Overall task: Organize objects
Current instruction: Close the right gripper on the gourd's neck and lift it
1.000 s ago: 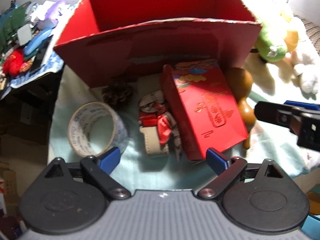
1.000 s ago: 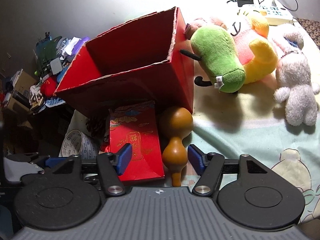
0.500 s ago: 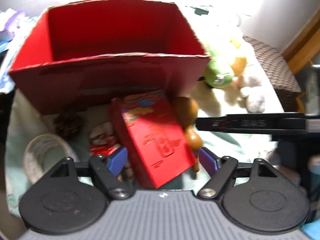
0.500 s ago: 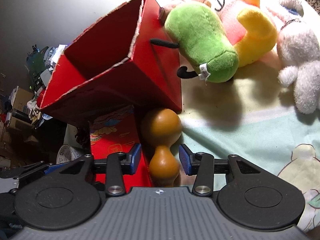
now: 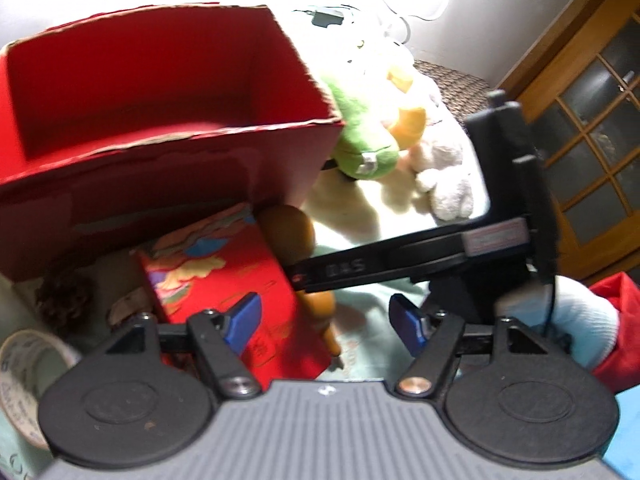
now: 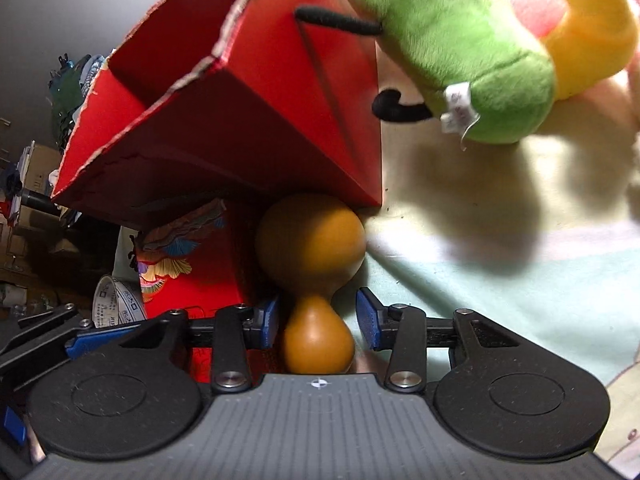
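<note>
Two grippers had been closing. The right gripper [image 6: 318, 318], half-open, straddled the brown wooden gourd's [image 6: 314, 260] small bulb, pads barely apart from it. The left gripper [image 5: 326, 322], wider, hovered over the flat red patterned box [image 5: 224, 280], gripping nothing.

Your left tool [image 5: 326, 326] and right tool [image 6: 318, 318] match: ribbed grey housing, black round discs, black linkage arms with silver screws, blue finger pads [image 6: 370, 318]. You wear a white knit glove [image 5: 576, 328] under a red sleeve [image 5: 616, 320].
</note>
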A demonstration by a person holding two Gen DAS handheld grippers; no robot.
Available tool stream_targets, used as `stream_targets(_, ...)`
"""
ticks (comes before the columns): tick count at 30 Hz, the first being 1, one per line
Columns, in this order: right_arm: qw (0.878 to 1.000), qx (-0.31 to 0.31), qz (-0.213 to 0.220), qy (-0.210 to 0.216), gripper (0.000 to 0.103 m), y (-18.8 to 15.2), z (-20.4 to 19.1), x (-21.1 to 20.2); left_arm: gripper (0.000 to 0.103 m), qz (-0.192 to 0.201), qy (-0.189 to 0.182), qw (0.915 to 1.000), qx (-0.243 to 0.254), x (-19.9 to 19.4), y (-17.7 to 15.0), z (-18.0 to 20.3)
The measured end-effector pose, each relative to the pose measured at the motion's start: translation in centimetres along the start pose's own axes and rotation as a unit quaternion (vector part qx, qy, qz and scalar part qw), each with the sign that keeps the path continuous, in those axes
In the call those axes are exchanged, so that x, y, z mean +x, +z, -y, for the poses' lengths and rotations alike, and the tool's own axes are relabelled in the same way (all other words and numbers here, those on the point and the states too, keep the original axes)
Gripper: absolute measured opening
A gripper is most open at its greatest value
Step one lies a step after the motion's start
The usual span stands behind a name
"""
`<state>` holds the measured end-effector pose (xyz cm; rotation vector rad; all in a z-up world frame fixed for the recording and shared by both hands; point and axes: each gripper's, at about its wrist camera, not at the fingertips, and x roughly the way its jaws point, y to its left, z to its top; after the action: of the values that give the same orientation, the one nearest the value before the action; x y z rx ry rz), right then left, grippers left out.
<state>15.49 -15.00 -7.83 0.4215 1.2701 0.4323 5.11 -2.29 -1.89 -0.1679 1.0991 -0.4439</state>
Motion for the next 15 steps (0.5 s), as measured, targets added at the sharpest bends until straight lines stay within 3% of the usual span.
stream_targets(3,1.0,0.003,-0.006,0.017,0.032,0.0,0.1,-0.2,0.071,-0.011,-0.008,0.9999,0.001,1.1,0.4,0.0)
stream_targets(15,0.997,0.065,0.023,0.032,0.031,-1.6,3.2,-5.2,0.072,-0.046,-0.046,0.9975,0.026,4.2,1.4,1.3)
